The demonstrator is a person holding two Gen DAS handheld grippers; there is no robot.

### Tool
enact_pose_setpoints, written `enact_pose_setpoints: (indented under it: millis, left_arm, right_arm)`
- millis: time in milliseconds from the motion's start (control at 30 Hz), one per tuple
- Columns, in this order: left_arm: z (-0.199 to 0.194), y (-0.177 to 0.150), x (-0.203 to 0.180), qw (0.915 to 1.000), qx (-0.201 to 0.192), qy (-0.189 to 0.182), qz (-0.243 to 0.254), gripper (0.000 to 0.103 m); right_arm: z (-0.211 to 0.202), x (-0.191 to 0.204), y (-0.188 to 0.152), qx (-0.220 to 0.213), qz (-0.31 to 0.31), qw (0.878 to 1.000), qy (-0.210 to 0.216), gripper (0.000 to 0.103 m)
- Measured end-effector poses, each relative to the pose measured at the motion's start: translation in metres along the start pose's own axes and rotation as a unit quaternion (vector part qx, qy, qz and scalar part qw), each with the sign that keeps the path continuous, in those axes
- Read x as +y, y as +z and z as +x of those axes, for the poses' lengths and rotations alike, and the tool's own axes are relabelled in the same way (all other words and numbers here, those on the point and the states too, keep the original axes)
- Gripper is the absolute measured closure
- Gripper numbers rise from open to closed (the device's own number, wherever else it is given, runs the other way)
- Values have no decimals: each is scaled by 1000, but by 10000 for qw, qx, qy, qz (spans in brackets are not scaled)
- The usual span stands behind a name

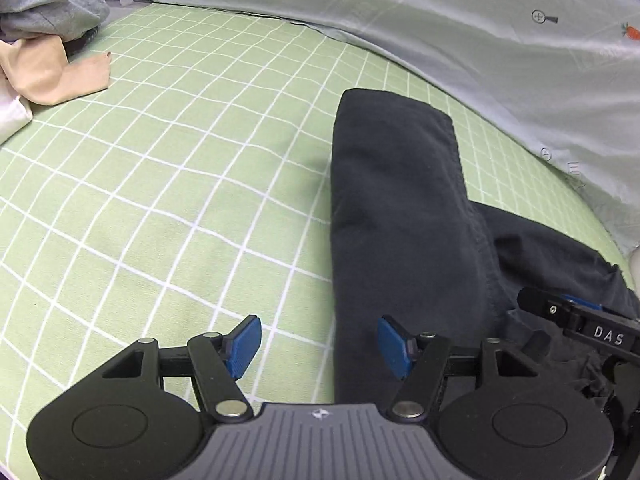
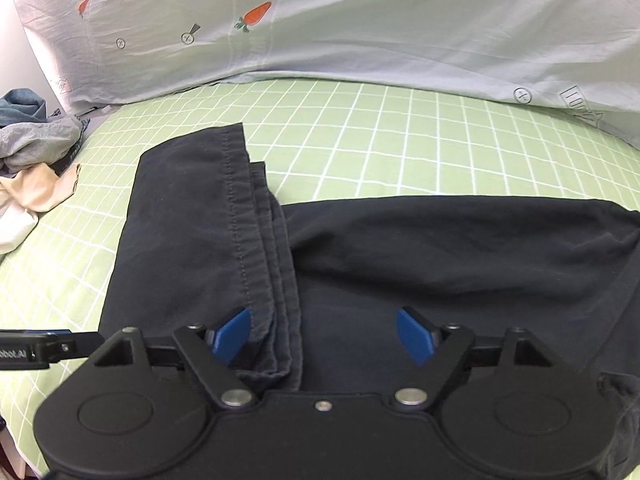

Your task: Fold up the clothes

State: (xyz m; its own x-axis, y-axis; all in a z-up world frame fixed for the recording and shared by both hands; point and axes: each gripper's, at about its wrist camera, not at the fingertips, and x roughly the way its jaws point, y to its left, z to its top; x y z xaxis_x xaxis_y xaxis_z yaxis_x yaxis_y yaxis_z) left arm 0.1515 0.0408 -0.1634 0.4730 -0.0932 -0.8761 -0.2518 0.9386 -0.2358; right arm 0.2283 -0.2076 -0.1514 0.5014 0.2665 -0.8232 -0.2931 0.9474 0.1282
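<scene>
Dark navy trousers (image 2: 440,248) lie on the green checked bed sheet (image 2: 400,140). One leg (image 2: 188,232) is folded and runs away from me, the other stretches to the right. In the left wrist view the folded leg (image 1: 400,208) lies at centre right. My left gripper (image 1: 320,346) is open, just above the near left edge of that leg, holding nothing. My right gripper (image 2: 324,336) is open over the trousers near the seam (image 2: 276,292), empty. The right gripper's side also shows in the left wrist view (image 1: 580,320).
A pale blue carrot-print quilt (image 2: 360,40) is bunched along the far side of the bed. A pile of other clothes, grey (image 1: 48,12), beige (image 1: 48,72) and white, sits at the far left. Bare green sheet (image 1: 160,200) lies left of the trousers.
</scene>
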Motion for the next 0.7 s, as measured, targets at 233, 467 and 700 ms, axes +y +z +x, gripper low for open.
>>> enact_pose_setpoints:
  millis: [233,467,700]
  left_arm:
    - [11,-2,-7,9993,-9,328,168,38]
    - [20,-5,-8,9987,38,498,120,37]
    - [18,-1,-22,9979,-92,570,307,37]
  right_arm:
    - [24,20,5,356,-199,9989,220,46]
    - [30,36,-3,385,-931,9947,229,66]
    - [-4,19,-3,-98,-758,9967,277,97]
